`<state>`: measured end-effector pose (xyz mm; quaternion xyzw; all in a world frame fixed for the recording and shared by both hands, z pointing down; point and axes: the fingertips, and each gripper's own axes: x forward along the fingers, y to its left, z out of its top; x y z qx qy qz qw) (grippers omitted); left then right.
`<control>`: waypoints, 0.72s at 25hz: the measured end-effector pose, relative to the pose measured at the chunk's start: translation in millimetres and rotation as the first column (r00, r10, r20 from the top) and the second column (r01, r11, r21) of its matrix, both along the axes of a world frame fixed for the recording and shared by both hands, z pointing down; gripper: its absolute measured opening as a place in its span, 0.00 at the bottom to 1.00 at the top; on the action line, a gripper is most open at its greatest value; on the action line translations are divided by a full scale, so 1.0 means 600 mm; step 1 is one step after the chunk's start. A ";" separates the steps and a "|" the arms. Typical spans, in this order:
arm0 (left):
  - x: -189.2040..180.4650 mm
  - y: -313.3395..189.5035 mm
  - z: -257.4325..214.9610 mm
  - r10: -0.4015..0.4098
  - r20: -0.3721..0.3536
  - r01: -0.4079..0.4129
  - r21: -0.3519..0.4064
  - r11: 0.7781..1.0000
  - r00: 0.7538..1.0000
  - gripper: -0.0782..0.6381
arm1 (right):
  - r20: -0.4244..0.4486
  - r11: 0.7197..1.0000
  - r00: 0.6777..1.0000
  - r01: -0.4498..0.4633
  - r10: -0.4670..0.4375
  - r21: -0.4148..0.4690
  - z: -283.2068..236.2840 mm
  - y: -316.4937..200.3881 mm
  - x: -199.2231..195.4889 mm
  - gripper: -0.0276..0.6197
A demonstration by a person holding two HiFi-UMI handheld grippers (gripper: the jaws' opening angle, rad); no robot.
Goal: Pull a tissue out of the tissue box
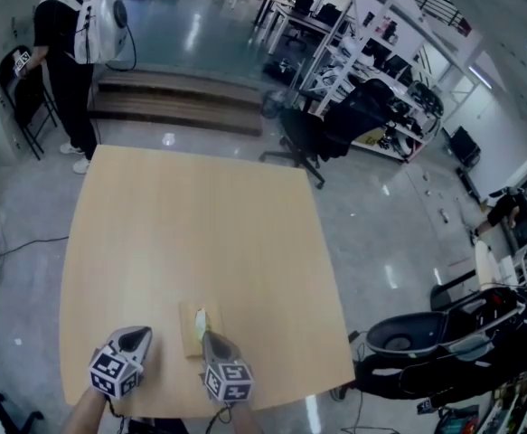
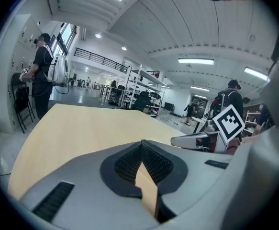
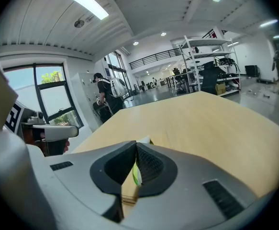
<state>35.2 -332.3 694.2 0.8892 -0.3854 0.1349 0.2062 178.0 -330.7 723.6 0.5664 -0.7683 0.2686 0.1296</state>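
Observation:
The tissue box (image 1: 191, 329) is a small tan box near the table's front edge, with a pale tissue (image 1: 201, 318) standing up from its top. My right gripper (image 1: 205, 335) hangs just over the box's near right side, jaws closed tip to tip. In the right gripper view (image 3: 136, 145) the tan box (image 3: 128, 191) and a pale greenish strip of tissue (image 3: 136, 175) show through the slot behind the closed tips; I cannot tell if they touch it. My left gripper (image 1: 141, 331) is left of the box, shut and empty, with bare table showing behind its tips (image 2: 141, 145).
The wooden table (image 1: 191, 224) stretches away ahead of the box. A person with a white backpack (image 1: 64, 34) stands beyond the far left corner. Black office chairs (image 1: 335, 125) and shelving are at the far right; a dark stroller-like object (image 1: 444, 333) stands off the table's right front.

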 end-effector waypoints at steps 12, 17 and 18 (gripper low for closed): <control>-0.009 0.000 -0.001 0.000 -0.008 0.000 -0.001 1.000 1.000 0.12 | -0.019 0.997 1.000 0.012 -0.014 -0.071 0.028 -0.012 -0.006 0.27; -0.009 -0.003 0.001 -0.001 -0.011 0.001 0.002 1.000 1.000 0.12 | -0.040 0.994 0.999 0.008 -0.013 -0.109 0.047 -0.010 -0.003 0.27; -0.010 -0.004 0.001 -0.005 -0.011 0.005 0.002 1.000 1.000 0.12 | -0.042 0.994 0.999 0.008 -0.013 -0.112 0.048 -0.010 -0.002 0.27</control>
